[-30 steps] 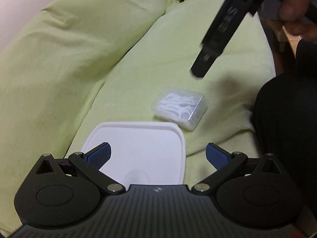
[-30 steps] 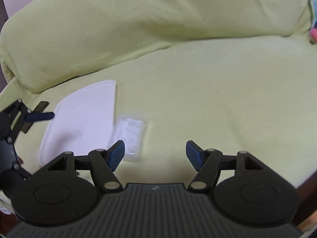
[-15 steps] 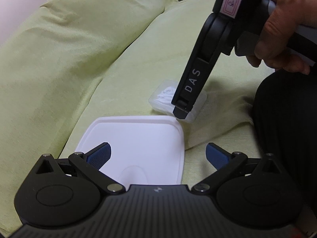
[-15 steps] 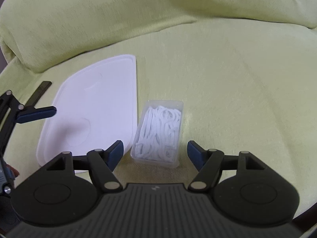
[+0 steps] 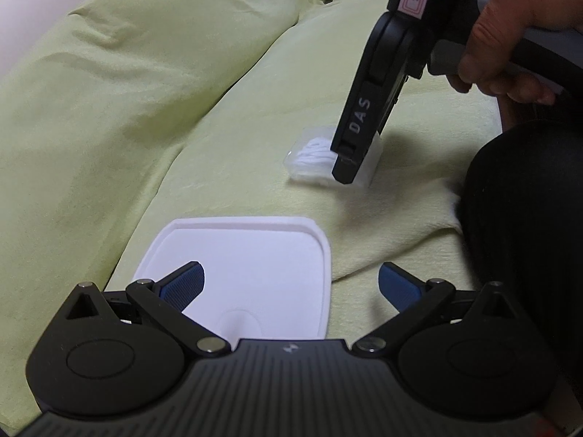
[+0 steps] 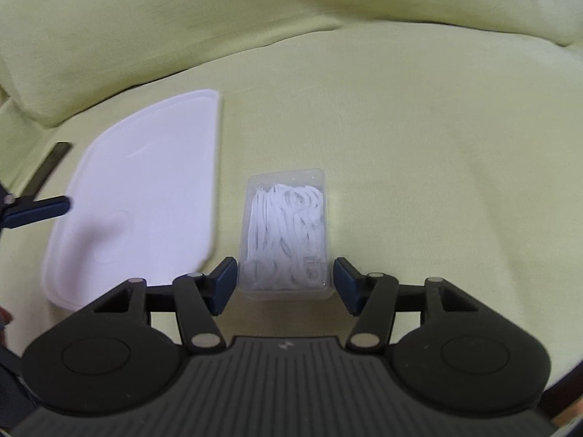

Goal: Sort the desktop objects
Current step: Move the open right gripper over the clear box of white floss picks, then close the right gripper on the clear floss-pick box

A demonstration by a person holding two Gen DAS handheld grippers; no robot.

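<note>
At the left, the left claw (image 5: 289,284) hangs spread and empty over the flat white lid (image 6: 145,196), which lies on the green blanket (image 6: 419,145) below the padded ridge. Just right of the lid, apart from it, sits the clear box of white floss picks (image 6: 286,233), long side running away from the right wrist camera. The right claw (image 6: 284,278) straddles the box's near end and its jaws are closing, the blue pads (image 6: 224,278) just beside the walls but not yet pressing. The step in hand looks like gripping this box; next the pads must meet both long walls squarely, then lift straight. To the right the blanket offers open room; the lid's edge crowds the left pad, and a dark-clothed leg (image 5: 528,236) borders the far right.
</note>
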